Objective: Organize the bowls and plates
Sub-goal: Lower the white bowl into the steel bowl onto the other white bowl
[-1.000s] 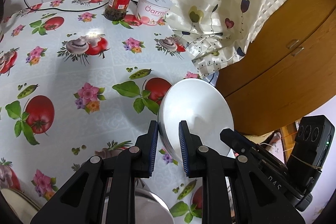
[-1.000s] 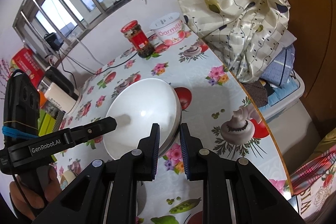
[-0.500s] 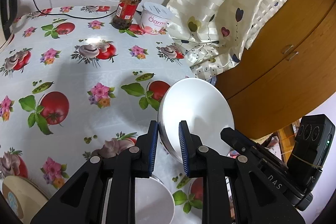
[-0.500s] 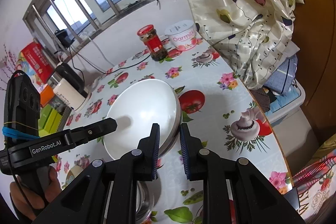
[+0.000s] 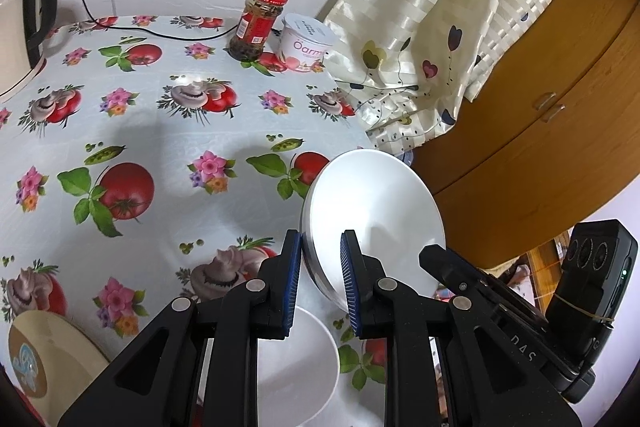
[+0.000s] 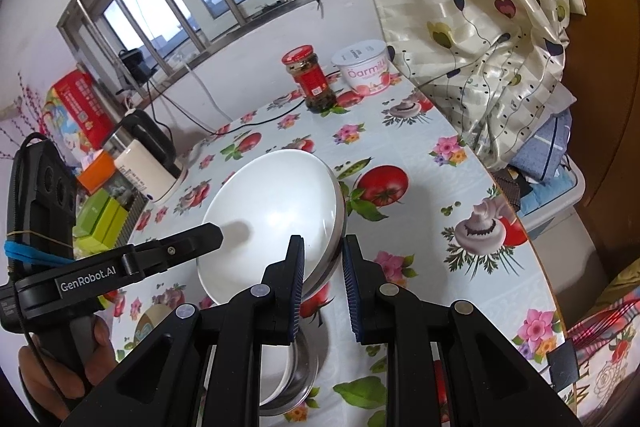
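Note:
A white bowl (image 5: 376, 199) is held in the air above the flowered table, tilted on edge. My left gripper (image 5: 320, 281) is shut on its rim from one side. My right gripper (image 6: 322, 285) is shut on the opposite rim; the bowl's white inside (image 6: 272, 211) faces that camera. Below the held bowl, a white bowl (image 5: 296, 359) sits in a metal bowl (image 6: 300, 383) on the table. A beige plate (image 5: 44, 359) lies at the table's near left.
A red-lidded jar (image 5: 258, 23) and a yogurt tub (image 5: 306, 43) stand at the far edge by the curtain (image 5: 420, 27). A kettle (image 6: 148, 159) and boxes (image 6: 100, 211) stand at the left. A wooden cabinet (image 5: 540, 107) is right of the table.
Both grippers have risen with the white bowl between them. The table sits farther below, and the stacked bowls and the beige plate have come into view.

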`<state>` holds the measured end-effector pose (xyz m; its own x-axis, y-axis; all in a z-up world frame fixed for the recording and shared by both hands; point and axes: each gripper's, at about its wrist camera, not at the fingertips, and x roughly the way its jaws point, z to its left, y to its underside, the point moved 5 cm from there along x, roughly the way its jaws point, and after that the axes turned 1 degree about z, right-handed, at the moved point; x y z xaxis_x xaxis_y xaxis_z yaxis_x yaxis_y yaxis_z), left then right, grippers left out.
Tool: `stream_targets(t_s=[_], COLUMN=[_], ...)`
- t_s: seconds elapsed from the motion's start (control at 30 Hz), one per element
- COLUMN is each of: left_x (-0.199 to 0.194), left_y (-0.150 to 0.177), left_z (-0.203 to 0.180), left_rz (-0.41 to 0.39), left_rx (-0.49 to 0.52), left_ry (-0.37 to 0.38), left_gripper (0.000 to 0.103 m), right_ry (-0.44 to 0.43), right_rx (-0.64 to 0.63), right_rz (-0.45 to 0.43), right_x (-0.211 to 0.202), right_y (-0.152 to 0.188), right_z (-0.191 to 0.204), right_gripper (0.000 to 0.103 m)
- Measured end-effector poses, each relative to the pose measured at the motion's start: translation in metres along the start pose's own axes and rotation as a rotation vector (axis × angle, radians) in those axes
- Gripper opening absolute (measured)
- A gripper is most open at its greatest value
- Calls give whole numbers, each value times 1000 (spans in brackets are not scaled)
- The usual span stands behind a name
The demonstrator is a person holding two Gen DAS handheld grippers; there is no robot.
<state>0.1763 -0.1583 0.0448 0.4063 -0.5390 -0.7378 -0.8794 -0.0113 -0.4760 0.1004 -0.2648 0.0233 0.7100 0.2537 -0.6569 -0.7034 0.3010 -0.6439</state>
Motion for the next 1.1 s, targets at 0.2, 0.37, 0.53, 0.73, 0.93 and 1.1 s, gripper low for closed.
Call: stream_targets(t_s=[0.2, 0.37, 0.53, 0.73, 0.93, 1.1], left_x=[-12, -23, -31, -37, -40, -41], left_y=[6, 15, 24, 34, 44, 52], left_z=[4, 10, 18, 25, 30, 33], left_rz=[-15, -26, -29, -26, -18, -3], left_rx=[-10, -21, -37, -53, -65, -70], left_ry=[-6, -21, -34, -47, -66, -82], left_gripper=[21, 21, 21, 21, 21, 21], right_ry=[-12, -24, -35, -50, -59, -66], right_rx=[-13, -30, -42, -47, -54, -55], right_rz=[1, 6, 16, 31, 48, 62], right_x=[-5, -7, -7, -7, -5, -4], right_y=[5, 11, 17, 25, 35, 42], right_z=[10, 22, 31, 38, 42, 44], right_gripper=[19, 19, 19, 19, 19, 19])
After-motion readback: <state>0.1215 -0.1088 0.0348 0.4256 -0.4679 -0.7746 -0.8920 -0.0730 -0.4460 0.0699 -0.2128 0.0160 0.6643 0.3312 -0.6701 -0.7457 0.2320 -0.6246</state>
